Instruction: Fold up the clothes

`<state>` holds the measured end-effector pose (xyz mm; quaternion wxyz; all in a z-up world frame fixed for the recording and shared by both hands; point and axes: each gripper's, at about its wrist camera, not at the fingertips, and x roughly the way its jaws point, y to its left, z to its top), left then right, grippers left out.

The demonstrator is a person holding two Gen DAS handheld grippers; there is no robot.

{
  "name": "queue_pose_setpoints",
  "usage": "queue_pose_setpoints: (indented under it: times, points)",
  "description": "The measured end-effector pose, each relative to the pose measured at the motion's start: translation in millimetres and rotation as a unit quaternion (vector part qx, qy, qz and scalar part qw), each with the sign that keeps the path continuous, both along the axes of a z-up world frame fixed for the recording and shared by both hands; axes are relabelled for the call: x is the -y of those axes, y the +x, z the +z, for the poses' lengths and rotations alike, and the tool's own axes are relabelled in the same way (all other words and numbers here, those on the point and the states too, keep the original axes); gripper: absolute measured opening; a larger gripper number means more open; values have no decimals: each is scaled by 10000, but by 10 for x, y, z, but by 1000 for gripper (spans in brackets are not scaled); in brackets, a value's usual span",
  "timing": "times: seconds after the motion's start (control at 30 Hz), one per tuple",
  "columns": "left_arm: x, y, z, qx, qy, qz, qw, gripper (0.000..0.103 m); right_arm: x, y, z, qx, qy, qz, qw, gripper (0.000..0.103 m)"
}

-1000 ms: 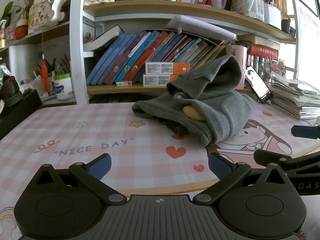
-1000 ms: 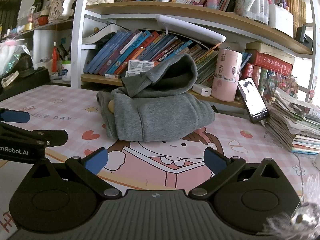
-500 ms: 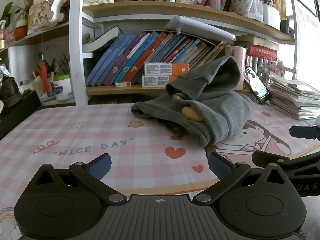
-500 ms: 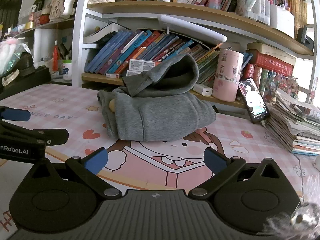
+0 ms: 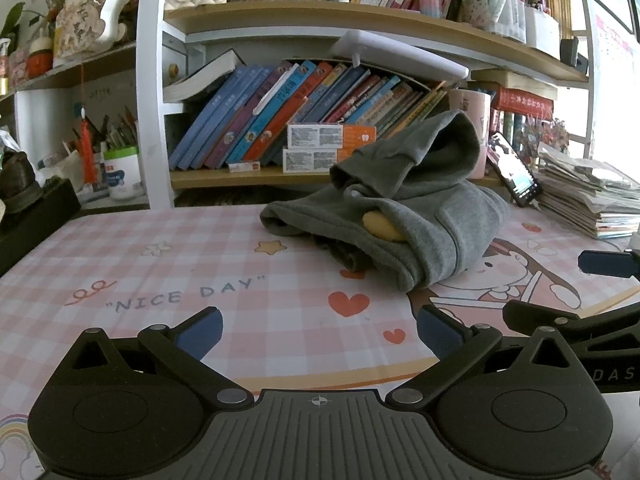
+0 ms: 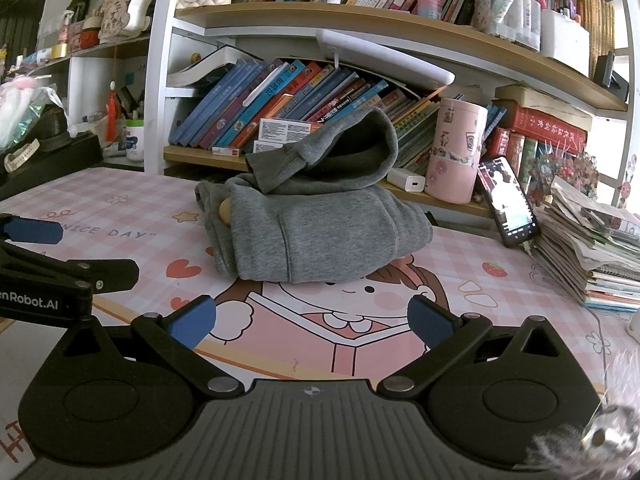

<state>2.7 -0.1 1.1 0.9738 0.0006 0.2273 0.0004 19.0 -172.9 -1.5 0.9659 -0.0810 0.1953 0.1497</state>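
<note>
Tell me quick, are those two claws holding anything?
Left gripper: open, holding nothing.
Right gripper: open, holding nothing; the grey hoodie lies beyond it.

Bare mat (image 6: 360, 344) before hoodie (image 6: 320, 236); phone (image 6: 508, 204) beside

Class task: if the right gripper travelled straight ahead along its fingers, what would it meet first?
Most likely the folded grey hoodie lying on the pink desk mat. The right gripper is open and points at it, with only bare mat between; depth is uncertain.
</note>
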Motion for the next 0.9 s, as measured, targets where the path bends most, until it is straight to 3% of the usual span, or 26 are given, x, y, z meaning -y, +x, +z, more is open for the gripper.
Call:
queue_pose_setpoints:
  times: [0.9]
  points:
    - [-7, 17, -17, -51, -12, 16, 10000, 103, -10, -15, 4, 31, -16, 25, 10000, 103]
